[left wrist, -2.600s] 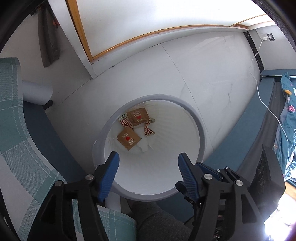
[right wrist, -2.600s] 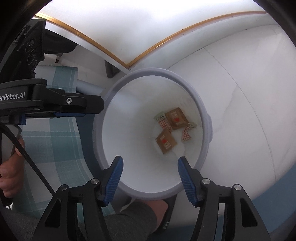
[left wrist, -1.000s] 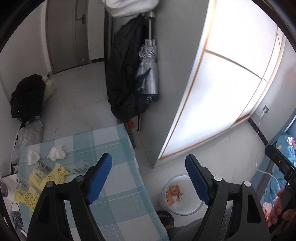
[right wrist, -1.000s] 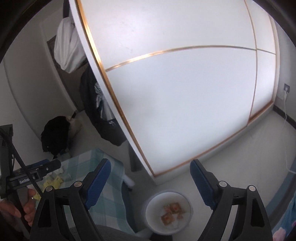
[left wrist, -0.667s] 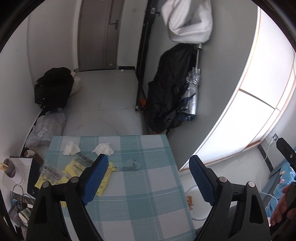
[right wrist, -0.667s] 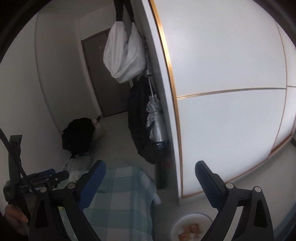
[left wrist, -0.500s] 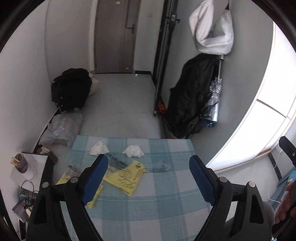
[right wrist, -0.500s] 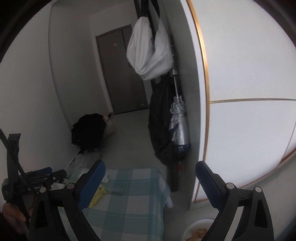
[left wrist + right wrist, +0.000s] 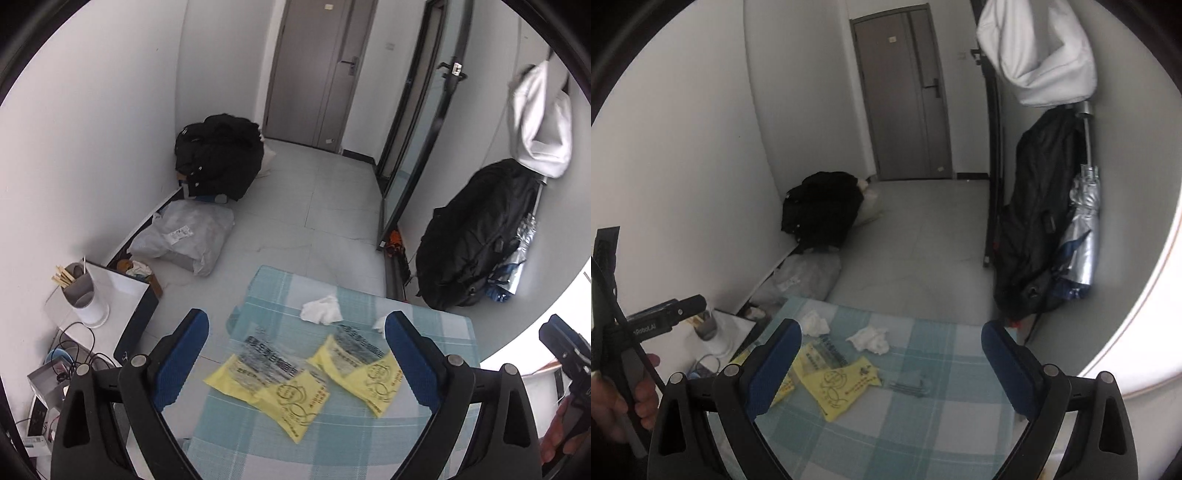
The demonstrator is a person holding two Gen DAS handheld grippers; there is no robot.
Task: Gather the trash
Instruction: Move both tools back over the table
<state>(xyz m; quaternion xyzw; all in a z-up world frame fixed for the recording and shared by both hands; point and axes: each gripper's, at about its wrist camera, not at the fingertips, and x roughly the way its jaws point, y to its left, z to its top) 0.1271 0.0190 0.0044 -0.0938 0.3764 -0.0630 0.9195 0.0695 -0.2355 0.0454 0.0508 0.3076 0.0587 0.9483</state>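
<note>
I hold the left gripper [image 9: 295, 349] spread wide above the checked tablecloth [image 9: 332, 439], nothing between its blue pads [image 9: 181, 354]. Directly under and ahead of it lie two yellow plastic wrappers [image 9: 273, 387], side by side and nearly touching. Just beyond them sits a crumpled white tissue [image 9: 320, 311]. My right gripper [image 9: 892, 354] is also spread and empty; below it I see a yellow wrapper [image 9: 836, 380], then two tissue wads [image 9: 868, 339] farther out, with a black backpack [image 9: 822, 214] on the floor well beyond.
</note>
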